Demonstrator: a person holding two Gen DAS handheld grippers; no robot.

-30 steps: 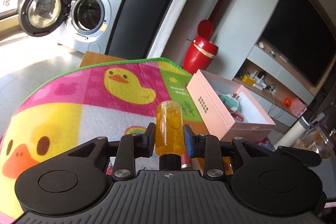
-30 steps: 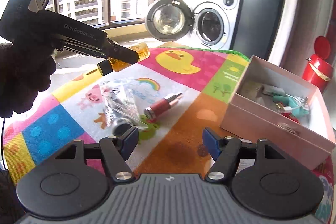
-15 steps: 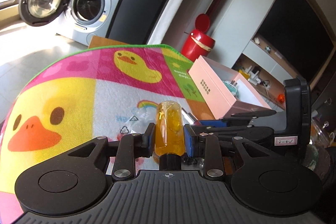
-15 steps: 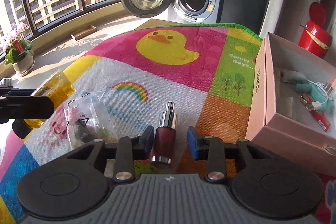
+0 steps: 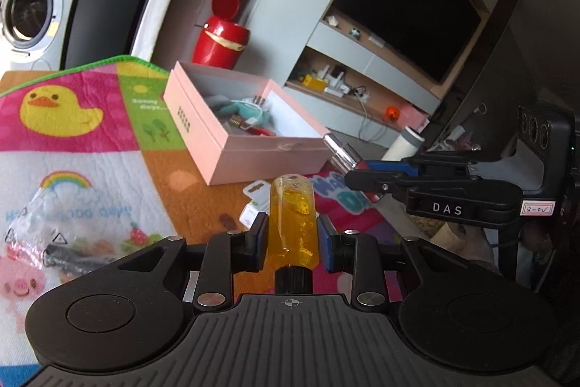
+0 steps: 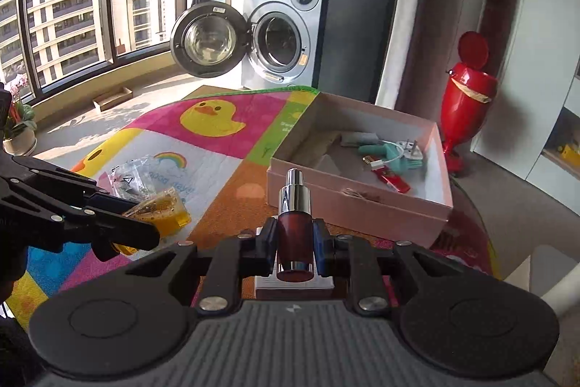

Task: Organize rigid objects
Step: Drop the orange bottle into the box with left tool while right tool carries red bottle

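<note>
- right gripper (image 6: 294,238) had just clamped and lifted the red spray bottle (image 6: 294,227) off mat
- left gripper (image 5: 291,236) kept gripping amber bottle (image 5: 293,223)
- both aimed toward pink box (image 6: 362,205); drop-off likely next

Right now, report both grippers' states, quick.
Left gripper: closed on the amber bottle.
Right gripper: closed on the dark red pump bottle.

The amber bottle (image 5: 293,220) is hidden below its black cap by the gripper body at 6 o'clock. The washing machine (image 5: 25,6) is cut off at 9 o'clock. The pink box's (image 6: 362,205) small contents cannot be fully identified.
</note>
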